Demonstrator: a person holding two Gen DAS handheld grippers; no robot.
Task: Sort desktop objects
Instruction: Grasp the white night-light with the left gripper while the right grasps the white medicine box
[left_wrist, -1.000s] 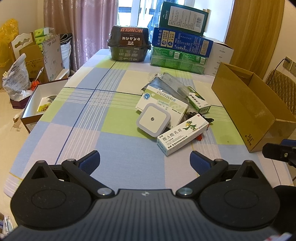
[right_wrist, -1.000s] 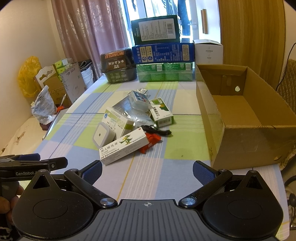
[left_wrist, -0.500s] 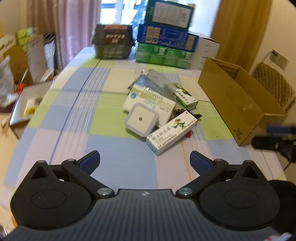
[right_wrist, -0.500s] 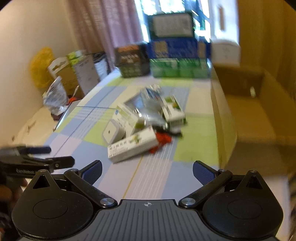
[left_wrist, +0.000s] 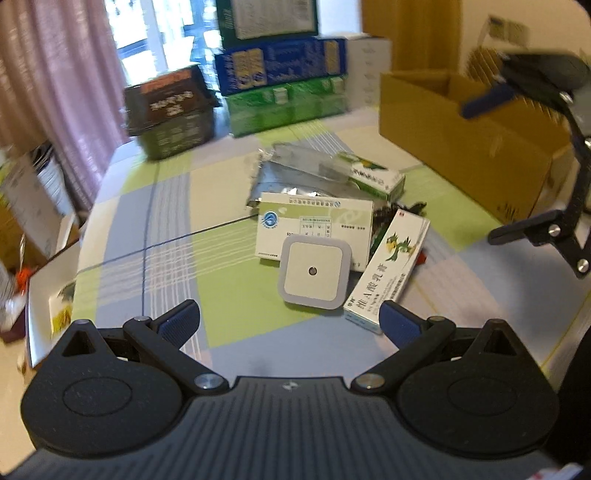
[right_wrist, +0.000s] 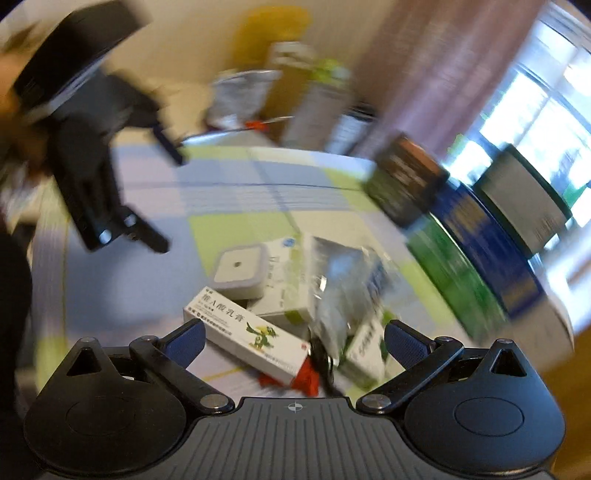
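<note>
A pile lies mid-table: a square white night light (left_wrist: 313, 272) resting on a flat white-green medicine box (left_wrist: 316, 225), a long ointment box with a green dragon (left_wrist: 391, 264), a silver foil pouch (left_wrist: 295, 173) and a green-white box (left_wrist: 373, 177). My left gripper (left_wrist: 290, 323) hangs open just short of the night light, nothing between its fingers. My right gripper (right_wrist: 293, 341) is open low over the ointment box (right_wrist: 251, 336), with the night light (right_wrist: 240, 269) beyond; this view is blurred. Each gripper shows in the other's view, the right gripper (left_wrist: 532, 155) and the left gripper (right_wrist: 110, 177).
An open cardboard box (left_wrist: 472, 140) stands at the right of the checked tablecloth (left_wrist: 155, 236). Stacked blue and green cartons (left_wrist: 284, 85) and a dark box (left_wrist: 170, 110) line the far edge. A black cable and red scraps (right_wrist: 310, 376) lie under the pile. A white tray (left_wrist: 51, 295) sits off the left edge.
Both grippers have swung in toward the pile. The right one has turned left and dropped low over the ointment box; the left one has closed in on the night light. Both stay open.
</note>
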